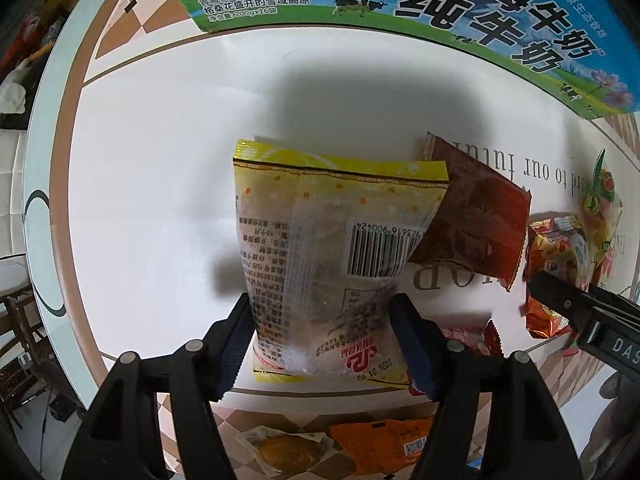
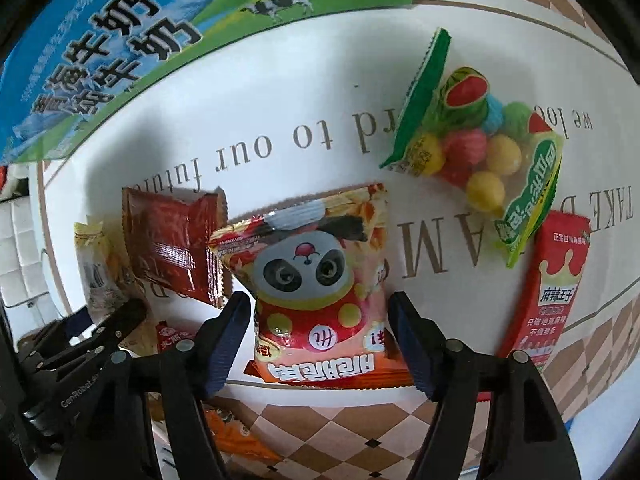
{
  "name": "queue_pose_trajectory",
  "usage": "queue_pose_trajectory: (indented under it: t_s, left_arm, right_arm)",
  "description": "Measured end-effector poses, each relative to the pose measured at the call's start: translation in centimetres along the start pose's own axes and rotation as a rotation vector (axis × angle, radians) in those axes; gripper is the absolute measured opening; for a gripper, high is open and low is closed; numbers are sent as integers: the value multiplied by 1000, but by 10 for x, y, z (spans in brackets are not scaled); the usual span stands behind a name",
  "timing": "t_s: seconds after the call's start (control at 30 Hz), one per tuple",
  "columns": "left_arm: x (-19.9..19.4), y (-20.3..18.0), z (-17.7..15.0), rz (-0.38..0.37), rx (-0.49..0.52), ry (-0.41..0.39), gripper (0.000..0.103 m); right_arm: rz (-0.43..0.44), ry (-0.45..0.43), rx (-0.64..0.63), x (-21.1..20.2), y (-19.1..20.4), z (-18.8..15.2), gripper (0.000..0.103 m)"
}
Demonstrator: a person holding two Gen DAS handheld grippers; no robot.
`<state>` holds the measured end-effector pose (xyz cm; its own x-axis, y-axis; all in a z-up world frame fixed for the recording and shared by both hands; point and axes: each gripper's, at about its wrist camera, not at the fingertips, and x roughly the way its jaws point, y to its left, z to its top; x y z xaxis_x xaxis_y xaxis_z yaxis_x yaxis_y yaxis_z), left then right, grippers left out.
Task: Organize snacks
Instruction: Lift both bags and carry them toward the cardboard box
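A yellow-topped clear snack packet (image 1: 320, 220) lies flat on the white mat (image 1: 160, 160), barcode side up. My left gripper (image 1: 320, 304) points straight down with its jaws open around the packet's lower half. A brown-red packet (image 1: 476, 216) rests against its right side. In the right wrist view an orange panda snack packet (image 2: 316, 272) lies on the mat between the open jaws of my right gripper (image 2: 320, 300), with slim gaps at both pads. The brown-red packet (image 2: 172, 240) and the yellow packet (image 2: 96, 264) lie to its left, beside the left gripper's fingers (image 2: 116, 320).
A blue-green milk carton box (image 1: 400, 0) stands along the mat's far edge. A bag of coloured candy balls (image 2: 472, 140) and a red packet (image 2: 556, 280) lie at the right. An orange packet (image 1: 384, 444) and a wrapped pastry (image 1: 284, 448) sit on the checkered near edge.
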<state>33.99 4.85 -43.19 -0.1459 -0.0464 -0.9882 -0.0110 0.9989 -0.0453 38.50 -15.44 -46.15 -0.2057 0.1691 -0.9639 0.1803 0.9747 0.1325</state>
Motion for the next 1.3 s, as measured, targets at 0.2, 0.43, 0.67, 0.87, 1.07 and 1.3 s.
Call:
queue_pose_trajectory:
  t_s: [0.2, 0.43, 0.67, 0.87, 1.07, 1.3]
  left_arm:
    - [-3, -8, 13, 11, 11, -18, 62]
    - [-22, -18, 5, -8, 18, -41, 45]
    - [-60, -18, -9, -71, 15, -93, 44]
    - [-131, -17, -21, -166, 13, -192, 44]
    - [-211, -19, -2, -234, 36, -317, 44]
    - [-255, -24, 69, -231, 54, -404, 44]
  right_arm:
    - [-58, -18, -35, 6, 20, -7, 71]
    - [-45, -57, -41, 0, 32, -28, 53]
    - [20, -97, -58, -27, 40, -50, 52]
    - [92, -152, -89, -72, 50, -65, 52]
    - [172, -240, -117, -148, 54, -62, 52]
    - [215, -383, -120, -240, 48, -9, 52]
